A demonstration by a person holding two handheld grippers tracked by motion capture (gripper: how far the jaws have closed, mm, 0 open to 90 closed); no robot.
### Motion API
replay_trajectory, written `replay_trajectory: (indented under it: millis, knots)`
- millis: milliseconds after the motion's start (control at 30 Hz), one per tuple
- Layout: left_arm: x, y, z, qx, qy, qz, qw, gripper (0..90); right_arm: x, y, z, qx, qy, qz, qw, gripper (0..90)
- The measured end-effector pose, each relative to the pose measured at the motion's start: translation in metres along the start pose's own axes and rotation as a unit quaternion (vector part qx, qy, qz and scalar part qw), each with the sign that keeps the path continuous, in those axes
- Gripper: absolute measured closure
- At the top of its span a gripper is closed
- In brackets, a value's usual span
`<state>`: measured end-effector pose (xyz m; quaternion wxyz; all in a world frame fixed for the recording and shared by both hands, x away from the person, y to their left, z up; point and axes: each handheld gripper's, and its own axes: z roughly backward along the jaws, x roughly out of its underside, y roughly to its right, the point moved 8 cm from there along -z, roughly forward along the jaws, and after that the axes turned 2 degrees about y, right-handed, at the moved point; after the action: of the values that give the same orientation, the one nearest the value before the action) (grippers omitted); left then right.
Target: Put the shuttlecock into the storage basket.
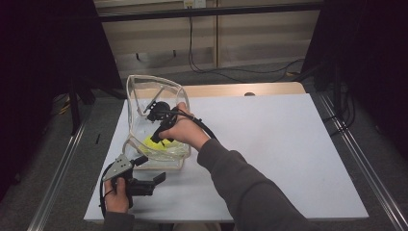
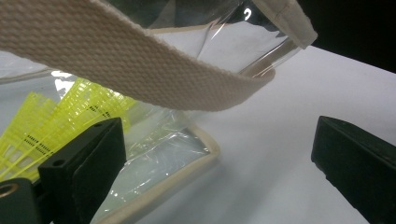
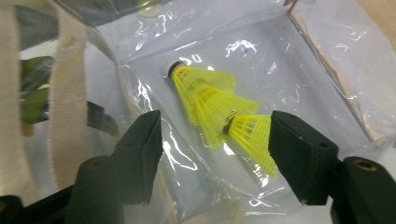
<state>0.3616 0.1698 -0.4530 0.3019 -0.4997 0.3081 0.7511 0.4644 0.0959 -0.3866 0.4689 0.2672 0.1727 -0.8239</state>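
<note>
A clear plastic bag (image 1: 155, 86) with a cream trim stands at the table's left. Yellow shuttlecocks (image 1: 157, 143) lie nested together on its bottom. My right gripper (image 1: 157, 136) reaches down into the bag from above. In the right gripper view its jaws (image 3: 215, 122) stand open, with the shuttlecocks (image 3: 205, 95) lying loose just beyond and between them. My left gripper (image 1: 151, 170) rests outside the bag's near corner. Seen from the left gripper view it is open (image 2: 217, 128), the bag's woven strap (image 2: 116, 60) crossing above it and the shuttlecocks (image 2: 51, 121) behind the plastic.
The bag stands on a white board (image 1: 274, 144) laid over a wooden table (image 1: 231, 89). Another cream strap (image 3: 67, 98) hangs at the left of the right gripper view. Dark curtains flank the table and cables trail on the floor behind.
</note>
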Motion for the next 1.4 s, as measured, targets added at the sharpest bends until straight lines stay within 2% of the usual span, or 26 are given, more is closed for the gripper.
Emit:
replay_trajectory:
  millis: [200,500,567,767,1133,1400]
  knots:
    - [0.000,0.000,-0.001,0.000,-0.001,-0.001,1.0000,3.0,0.000,-0.005,0.009,-0.009,0.011,0.003,0.9999,30.4]
    - [0.000,0.001,-0.002,-0.001,0.002,0.004,1.0000,3.0,0.003,-0.009,0.021,-0.014,0.014,0.004,0.9998,25.1]
    - [0.000,0.000,-0.002,0.000,-0.003,-0.002,1.0000,3.0,0.005,-0.009,0.024,-0.014,0.013,0.006,0.9998,24.2]
    - [0.000,0.000,-0.002,0.000,-0.003,-0.002,1.0000,3.0,0.007,-0.011,0.032,-0.023,0.019,0.007,0.9995,20.5]
    - [0.002,0.000,-0.001,-0.006,-0.003,0.001,1.0000,3.0,0.014,-0.012,0.048,-0.034,0.028,0.010,0.9990,18.6]
    - [0.002,0.000,0.001,-0.003,-0.004,-0.002,1.0000,3.0,0.019,-0.013,0.059,-0.039,0.034,0.014,0.9986,17.5]
